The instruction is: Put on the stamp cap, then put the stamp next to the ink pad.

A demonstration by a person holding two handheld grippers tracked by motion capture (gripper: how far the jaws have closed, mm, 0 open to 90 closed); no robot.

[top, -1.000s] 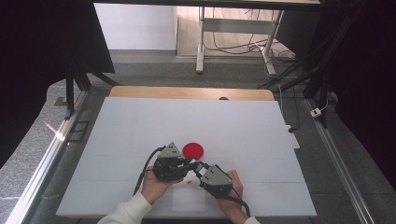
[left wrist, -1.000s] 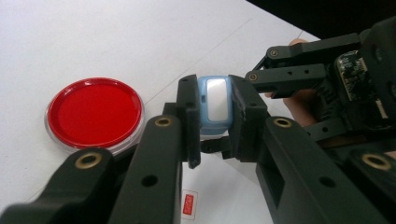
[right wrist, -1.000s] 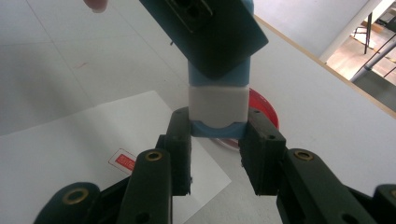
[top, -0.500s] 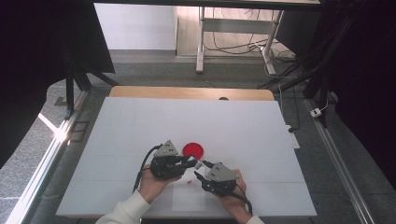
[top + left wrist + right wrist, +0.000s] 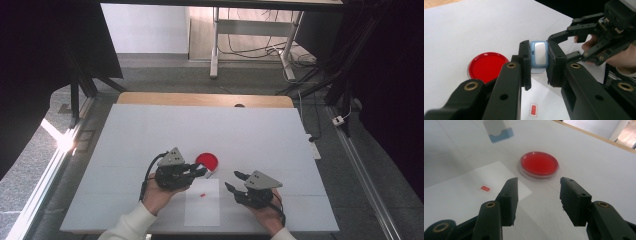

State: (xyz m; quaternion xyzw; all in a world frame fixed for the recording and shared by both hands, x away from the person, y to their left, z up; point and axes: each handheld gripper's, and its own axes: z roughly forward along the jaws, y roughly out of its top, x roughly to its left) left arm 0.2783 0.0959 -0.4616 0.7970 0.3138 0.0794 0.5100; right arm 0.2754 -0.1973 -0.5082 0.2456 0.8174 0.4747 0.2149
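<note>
Partly claw-hidden blue-and-white box [image 5: 539, 54]

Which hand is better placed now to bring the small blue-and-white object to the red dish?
Left. The left tongs are shut on the blue-and-white object, close beside the red dish. The right tongs are open, have just been opening, and hold nothing.
</note>
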